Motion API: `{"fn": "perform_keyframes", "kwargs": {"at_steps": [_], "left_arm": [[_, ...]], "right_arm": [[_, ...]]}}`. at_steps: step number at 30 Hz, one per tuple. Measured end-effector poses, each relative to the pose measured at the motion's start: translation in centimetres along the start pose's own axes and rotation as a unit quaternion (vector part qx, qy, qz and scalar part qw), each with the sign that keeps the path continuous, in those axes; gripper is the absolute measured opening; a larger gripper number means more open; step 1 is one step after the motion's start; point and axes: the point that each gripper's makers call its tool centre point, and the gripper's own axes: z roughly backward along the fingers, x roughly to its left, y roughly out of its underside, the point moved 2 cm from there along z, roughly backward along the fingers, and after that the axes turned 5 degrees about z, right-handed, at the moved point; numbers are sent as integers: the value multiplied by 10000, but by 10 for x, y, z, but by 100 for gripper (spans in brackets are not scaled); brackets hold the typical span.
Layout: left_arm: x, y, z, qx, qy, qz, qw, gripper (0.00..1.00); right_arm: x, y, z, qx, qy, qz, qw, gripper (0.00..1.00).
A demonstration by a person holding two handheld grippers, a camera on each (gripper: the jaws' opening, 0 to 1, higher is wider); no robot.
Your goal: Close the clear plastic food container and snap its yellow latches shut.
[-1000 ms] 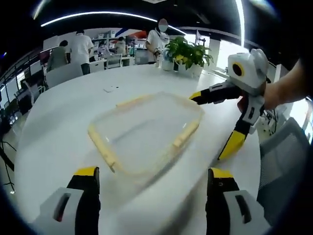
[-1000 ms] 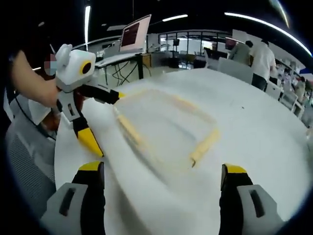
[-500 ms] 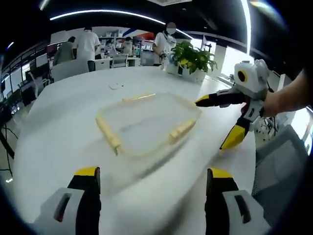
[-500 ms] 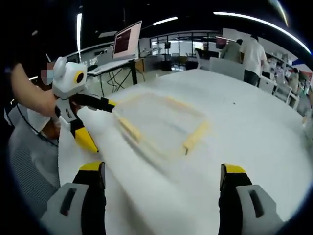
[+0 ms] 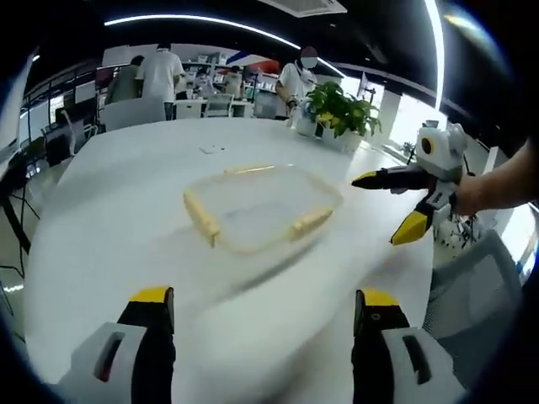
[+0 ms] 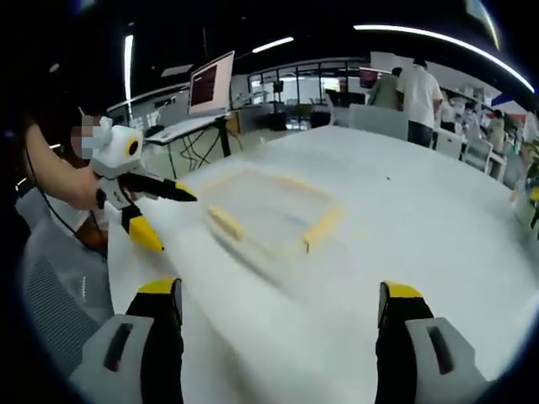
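Observation:
A clear plastic food container [image 5: 261, 206] with its lid on lies flat on the round white table [image 5: 101, 202]; yellow latches [image 5: 202, 220] run along its sides. In the right gripper view the same container [image 6: 269, 210] sits mid-table. My left gripper [image 5: 261, 320] is open, well short of the container. My right gripper [image 6: 274, 311] is open too, nothing between its jaws. The right gripper [image 5: 402, 204] enters the left gripper view from the right, beside the container and apart from it. The left gripper [image 6: 147, 210] shows at the left of the right gripper view.
A potted green plant [image 5: 337, 105] stands at the table's far edge. Several people [image 5: 160, 76] stand beyond the table among desks. A laptop [image 6: 210, 84] sits on a desk behind the table. A small white card [image 5: 209, 149] lies past the container.
Both grippers have drawn back from the container, which now looks smaller and farther in both views. The container itself has stayed in place on the table.

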Motion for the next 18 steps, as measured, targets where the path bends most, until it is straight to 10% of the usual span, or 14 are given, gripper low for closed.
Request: {"fn": "perform_keyframes", "kwargs": {"at_steps": [18], "left_arm": [[-15, 24, 27, 50, 54, 183, 9998, 84]], "right_arm": [[-2, 17, 53, -137, 351, -422, 9984, 94]]}}
